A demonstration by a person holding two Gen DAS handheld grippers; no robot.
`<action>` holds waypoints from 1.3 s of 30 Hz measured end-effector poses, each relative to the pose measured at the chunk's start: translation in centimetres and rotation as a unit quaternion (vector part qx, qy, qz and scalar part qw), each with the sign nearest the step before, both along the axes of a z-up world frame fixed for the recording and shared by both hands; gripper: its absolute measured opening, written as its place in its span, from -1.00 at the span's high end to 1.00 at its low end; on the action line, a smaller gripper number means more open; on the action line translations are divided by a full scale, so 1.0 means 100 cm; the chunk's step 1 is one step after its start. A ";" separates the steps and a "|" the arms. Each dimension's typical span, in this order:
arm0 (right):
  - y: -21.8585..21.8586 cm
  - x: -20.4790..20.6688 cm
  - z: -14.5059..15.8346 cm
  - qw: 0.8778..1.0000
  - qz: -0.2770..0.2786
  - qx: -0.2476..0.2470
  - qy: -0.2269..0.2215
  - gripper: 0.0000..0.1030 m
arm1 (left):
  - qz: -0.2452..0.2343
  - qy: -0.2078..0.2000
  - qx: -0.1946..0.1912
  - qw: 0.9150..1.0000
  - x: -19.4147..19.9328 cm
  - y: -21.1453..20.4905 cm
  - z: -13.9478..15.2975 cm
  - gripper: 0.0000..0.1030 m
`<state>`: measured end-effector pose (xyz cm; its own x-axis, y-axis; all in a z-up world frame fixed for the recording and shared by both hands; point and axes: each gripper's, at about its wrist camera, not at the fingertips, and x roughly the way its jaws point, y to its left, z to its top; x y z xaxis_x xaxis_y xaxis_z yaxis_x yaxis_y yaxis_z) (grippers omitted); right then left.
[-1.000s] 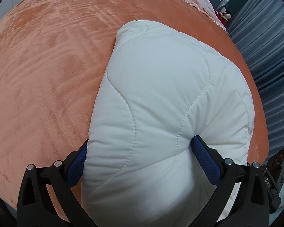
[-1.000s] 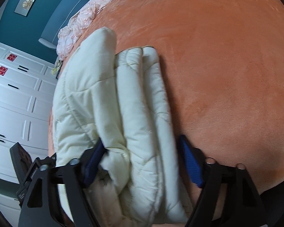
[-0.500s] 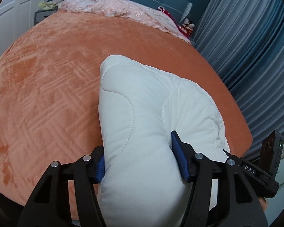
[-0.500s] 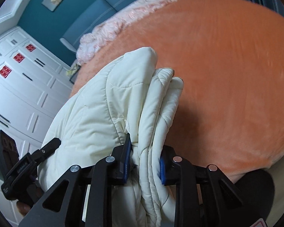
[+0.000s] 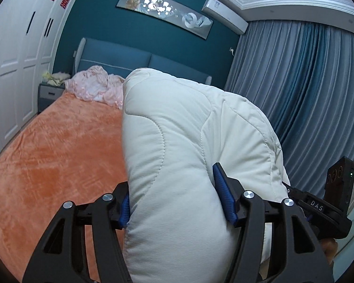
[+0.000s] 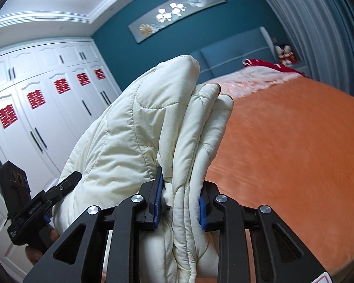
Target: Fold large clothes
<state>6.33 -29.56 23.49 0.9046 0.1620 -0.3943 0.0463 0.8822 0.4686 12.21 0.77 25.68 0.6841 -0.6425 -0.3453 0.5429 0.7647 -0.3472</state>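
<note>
Quilted cream bedding (image 5: pixel 177 155), folded into a thick bundle, hangs in the air above the orange bed cover (image 5: pixel 54 155), gripped at both ends. Behind it stand the blue headboard (image 5: pixel 120 61), grey-blue curtains (image 5: pixel 306 89) and white wardrobe doors (image 6: pixel 42 108) with red paper cuts. A pink crumpled cloth (image 5: pixel 94 88) lies at the head of the bed. The left gripper (image 5: pixel 177 201) pinches a fat rounded fold, its blue pads sunk into the padding. The right gripper (image 6: pixel 180 200) squeezes several stacked layers of the same bundle tightly between its pads.
</note>
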 end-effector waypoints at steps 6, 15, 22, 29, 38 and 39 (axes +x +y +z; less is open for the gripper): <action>0.034 0.056 -0.015 1.000 0.023 0.000 0.003 0.53 | 0.024 -0.001 0.008 1.000 0.054 0.036 -0.013 -0.14; 0.059 0.136 -0.081 0.998 0.029 -0.002 0.061 0.53 | 0.041 0.049 0.028 0.998 0.131 0.053 -0.087 -0.14; 0.066 0.173 -0.159 0.993 0.019 -0.006 0.118 0.53 | 0.040 0.117 0.047 0.991 0.172 0.045 -0.181 -0.14; 0.074 0.183 -0.258 0.972 0.023 0.000 0.233 0.48 | 0.050 0.205 0.081 0.974 0.178 0.049 -0.284 -0.25; 0.062 0.145 -0.229 0.968 0.003 -0.014 0.249 0.23 | 0.102 0.201 0.143 0.964 0.145 0.067 -0.248 -0.39; 0.065 0.140 -0.215 0.969 -0.002 -0.041 0.243 0.23 | 0.107 0.197 0.156 0.962 0.142 0.068 -0.237 -0.39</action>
